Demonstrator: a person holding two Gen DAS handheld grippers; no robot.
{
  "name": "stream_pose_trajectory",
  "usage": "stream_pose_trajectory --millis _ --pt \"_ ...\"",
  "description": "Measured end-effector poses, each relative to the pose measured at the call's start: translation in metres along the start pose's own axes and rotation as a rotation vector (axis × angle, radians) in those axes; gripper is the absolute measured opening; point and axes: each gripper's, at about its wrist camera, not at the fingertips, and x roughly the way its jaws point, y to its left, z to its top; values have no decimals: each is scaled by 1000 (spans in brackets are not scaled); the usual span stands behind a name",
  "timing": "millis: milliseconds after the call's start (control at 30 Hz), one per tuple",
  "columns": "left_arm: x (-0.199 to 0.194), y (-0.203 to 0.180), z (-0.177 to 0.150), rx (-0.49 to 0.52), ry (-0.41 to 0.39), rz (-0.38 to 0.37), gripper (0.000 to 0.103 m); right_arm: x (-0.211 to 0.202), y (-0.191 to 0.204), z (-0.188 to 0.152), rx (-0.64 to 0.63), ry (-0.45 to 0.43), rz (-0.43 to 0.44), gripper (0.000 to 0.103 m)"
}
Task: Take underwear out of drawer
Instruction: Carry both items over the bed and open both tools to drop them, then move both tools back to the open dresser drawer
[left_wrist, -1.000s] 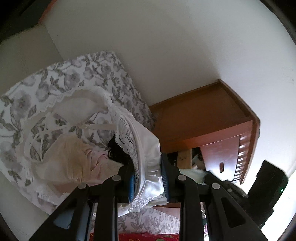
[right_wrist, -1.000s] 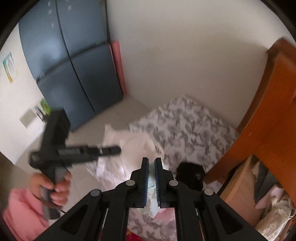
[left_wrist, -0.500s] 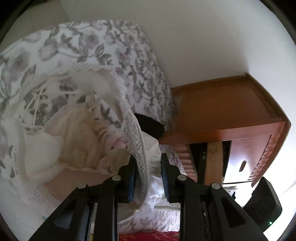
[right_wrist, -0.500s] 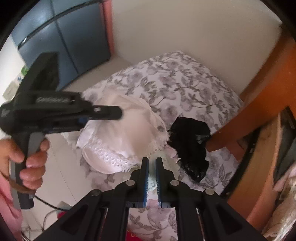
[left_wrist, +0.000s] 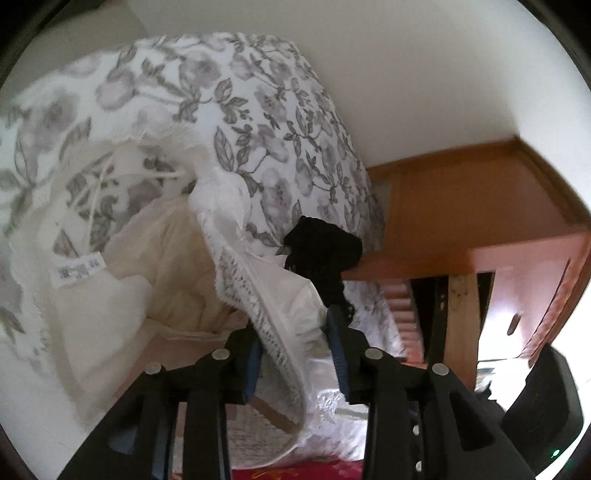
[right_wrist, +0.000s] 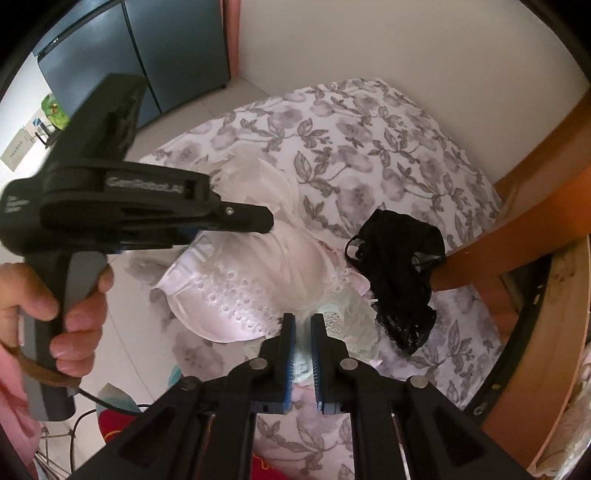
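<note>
Left wrist view: the left gripper (left_wrist: 295, 354) is recorded with jaws opening; the white lace underwear (left_wrist: 266, 302) lies slack between them, draped onto the floral sheet (left_wrist: 280, 147). A black garment (left_wrist: 321, 251) is noted at one o'clock of the lace. Right wrist view: the right gripper (right_wrist: 303, 332) is listed as opening, pale fabric (right_wrist: 301, 363) seen between its pads. The wooden drawer (right_wrist: 561, 332) is placed at three o'clock.
</note>
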Motion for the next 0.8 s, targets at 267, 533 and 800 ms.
stream_pose_trajectory --millis 267,533,800 --pt "-24 -32 -4 146 -23 88 62 -18 -5 8 10 -30 -18 46" --pt "-50 -51 -14 192 -65 80 71 -39 -11 11 2 -40 -42 71" --pt "-74 -65 -25 208 -119 93 88 -74 -12 6 -33 -76 -80 87"
